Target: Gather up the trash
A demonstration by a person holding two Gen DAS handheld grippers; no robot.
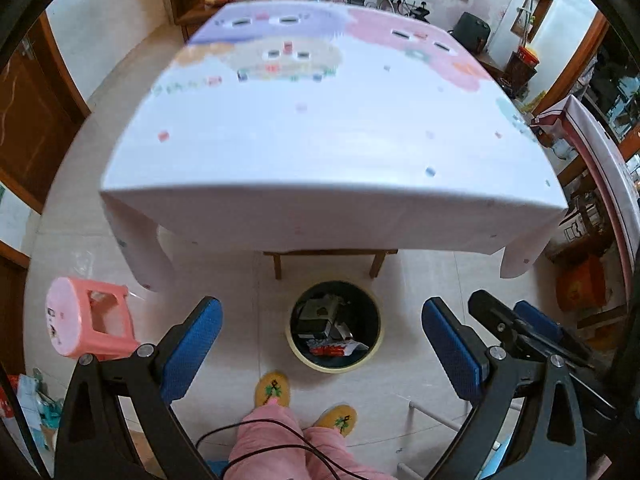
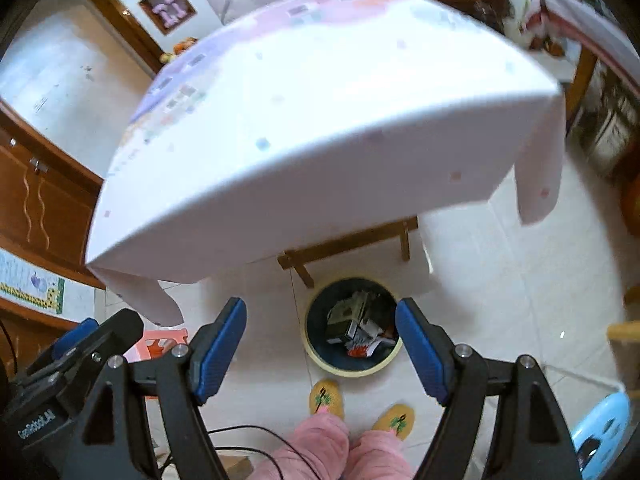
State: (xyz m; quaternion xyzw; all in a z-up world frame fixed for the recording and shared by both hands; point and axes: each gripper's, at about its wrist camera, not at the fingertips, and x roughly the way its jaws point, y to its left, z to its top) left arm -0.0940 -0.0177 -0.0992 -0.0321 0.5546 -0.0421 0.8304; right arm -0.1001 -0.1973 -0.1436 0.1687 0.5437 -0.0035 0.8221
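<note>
While two grippers gape | one bin (image 1: 335, 362) | several wrappers (image 1: 334, 348)

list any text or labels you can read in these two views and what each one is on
"GenRobot.AI": white lettering on the black body of the left gripper, at the right wrist view's lower left edge.
Wrappers in the trash bin: print too small to read.
Tablecloth pattern: blurred, no readable words.
Wall poster: too blurred to read.

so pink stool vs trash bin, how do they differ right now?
The pink stool lies tipped on its side left of the table; the trash bin stands upright near its front edge. The stool is pink and holds nothing; the bin is dark with a cream rim and holds wrappers. Both sit on the tiled floor.
</note>
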